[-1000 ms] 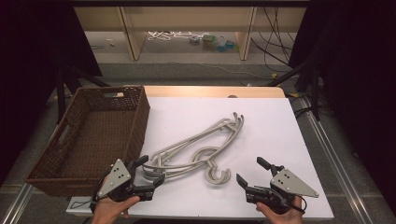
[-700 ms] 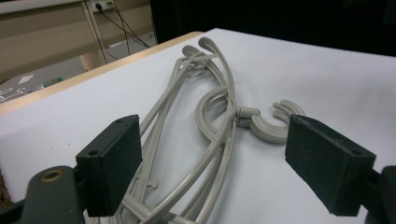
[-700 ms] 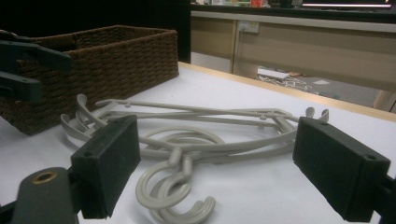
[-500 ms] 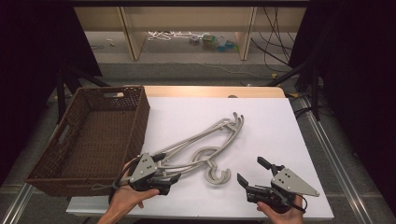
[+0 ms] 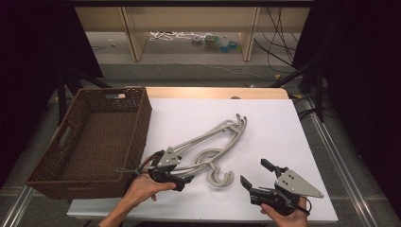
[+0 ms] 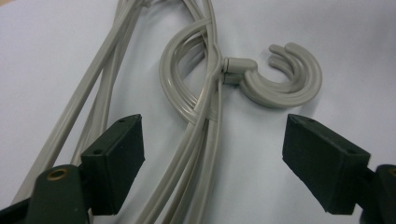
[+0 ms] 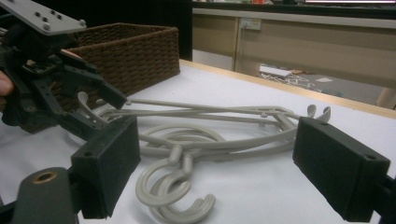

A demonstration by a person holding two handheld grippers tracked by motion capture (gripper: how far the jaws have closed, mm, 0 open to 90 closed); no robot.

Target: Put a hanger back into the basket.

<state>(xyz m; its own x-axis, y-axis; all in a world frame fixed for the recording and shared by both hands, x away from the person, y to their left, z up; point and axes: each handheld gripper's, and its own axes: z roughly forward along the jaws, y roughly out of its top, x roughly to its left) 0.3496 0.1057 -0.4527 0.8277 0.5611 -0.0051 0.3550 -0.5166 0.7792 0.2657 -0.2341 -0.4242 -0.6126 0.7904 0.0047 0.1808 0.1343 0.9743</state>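
A stack of grey plastic hangers [image 5: 222, 137] lies on the white table, hooks toward the front. My left gripper [image 5: 187, 174] is low over the hangers' near bars, left of the hooks. In the left gripper view the hanger bars [image 6: 205, 93] run between the jaws of my left gripper [image 6: 212, 140]; the jaws have just been closing a little, but the pads stand clear of the bars. My right gripper [image 5: 255, 172] rests open at the front right, facing the hangers [image 7: 210, 135] from a short distance. The right gripper view also shows the left gripper [image 7: 105, 114] over the bars.
A brown wicker basket [image 5: 142, 118] stands at the table's left edge, close beside my left hand, and also appears as the basket [image 7: 140, 51] behind the left gripper. White table surface [image 5: 274, 127] stretches to the right and back. A shelf with clutter sits beyond the table.
My left hand has moved right from beside the basket's front corner onto the hangers' near bars and dropped slightly. The right gripper and the hangers have stayed put.
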